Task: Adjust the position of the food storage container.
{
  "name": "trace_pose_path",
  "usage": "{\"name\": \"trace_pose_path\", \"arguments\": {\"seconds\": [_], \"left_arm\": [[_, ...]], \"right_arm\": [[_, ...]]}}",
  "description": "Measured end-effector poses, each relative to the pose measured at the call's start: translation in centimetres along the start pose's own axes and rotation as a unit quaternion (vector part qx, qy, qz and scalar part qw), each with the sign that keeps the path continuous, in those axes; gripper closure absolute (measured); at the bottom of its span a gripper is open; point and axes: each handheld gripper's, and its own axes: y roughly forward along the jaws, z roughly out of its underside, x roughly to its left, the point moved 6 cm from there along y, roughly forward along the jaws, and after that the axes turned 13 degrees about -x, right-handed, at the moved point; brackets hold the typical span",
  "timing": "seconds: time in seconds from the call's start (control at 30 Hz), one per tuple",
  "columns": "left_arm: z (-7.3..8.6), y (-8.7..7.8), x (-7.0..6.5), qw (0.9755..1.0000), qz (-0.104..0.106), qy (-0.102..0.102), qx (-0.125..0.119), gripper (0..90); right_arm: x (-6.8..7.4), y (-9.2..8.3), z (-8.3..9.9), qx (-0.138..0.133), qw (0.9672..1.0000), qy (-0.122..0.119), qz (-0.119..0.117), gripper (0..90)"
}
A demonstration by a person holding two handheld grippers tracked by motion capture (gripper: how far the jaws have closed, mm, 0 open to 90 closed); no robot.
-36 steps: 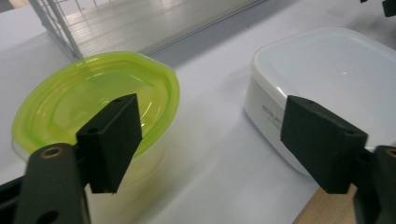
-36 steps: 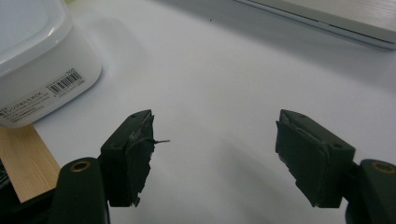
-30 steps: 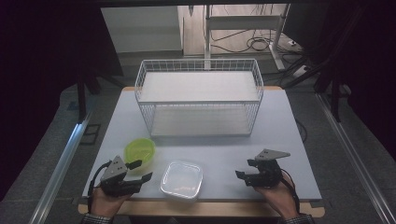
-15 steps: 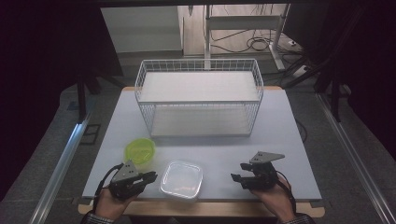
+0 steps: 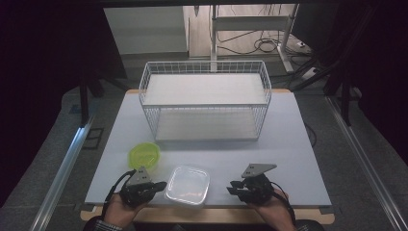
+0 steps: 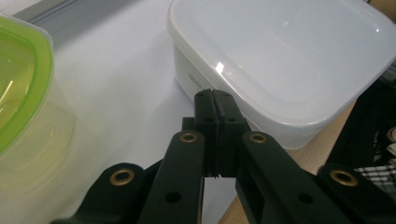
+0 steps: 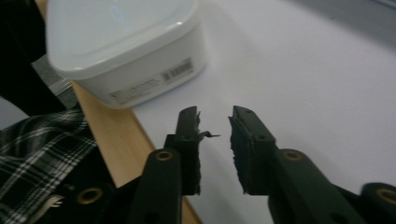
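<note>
A clear lidded plastic box (image 5: 187,184) sits near the table's front edge between my two grippers. My left gripper (image 5: 162,184) lies just left of it. In the left gripper view its jaws (image 6: 215,95) have just closed together, shut on nothing, with their tips at the box's (image 6: 289,60) side wall. My right gripper (image 5: 231,187) points at the box from the right, a short way off. Its jaws (image 7: 215,114) have just been closing and still show a narrow gap with nothing between them; the box (image 7: 116,32) lies ahead. A green-lidded round tub (image 5: 144,155) stands behind the left gripper.
A white two-tier wire basket (image 5: 204,107) stands across the back middle of the pale table (image 5: 288,144). The table's wooden front edge (image 7: 107,144) runs right by both hands. A plaid sleeve (image 7: 42,154) lies near that edge. The green-lidded tub (image 6: 18,84) is close on the left gripper's left.
Both grippers have moved inward toward the clear box, the left one rightward and the right one leftward. Both pairs of jaws have narrowed.
</note>
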Motion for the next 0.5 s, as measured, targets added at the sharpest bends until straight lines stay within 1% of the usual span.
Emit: {"name": "trace_pose_path", "arguments": {"seconds": [0.07, 0.17, 0.27, 0.43, 0.47, 0.5], "left_arm": [[-0.1, 0.2, -0.1, 1.0000, 0.001, -0.006, -0.001, 89.9], [-0.2, 0.5, -0.4, 0.9999, 0.005, -0.010, -0.001, 89.9], [-0.4, 0.9, -0.8, 0.9999, 0.009, -0.013, -0.003, 89.9], [-0.8, 1.7, -1.3, 0.9996, 0.016, -0.020, -0.007, 89.9], [-1.0, 2.1, -1.6, 0.9996, 0.020, -0.019, -0.008, 89.9], [-1.0, 2.1, -1.6, 0.9996, 0.020, -0.019, -0.008, 89.9]], "right_arm": [[0.5, 0.2, 0.0, 0.001, 1.0000, 0.004, -0.007, 76.6], [1.3, 0.6, -0.1, 0.003, 0.9997, 0.012, -0.019, 80.2], [1.8, 1.0, 0.0, 0.007, 0.9996, 0.012, -0.026, 82.2], [1.9, 1.3, 0.0, 0.009, 0.9996, 0.013, -0.023, 83.7], [1.9, 1.4, 0.0, 0.006, 0.9996, 0.018, -0.019, 83.9], [1.9, 1.4, 0.0, 0.005, 0.9996, 0.020, -0.019, 83.9]]}}
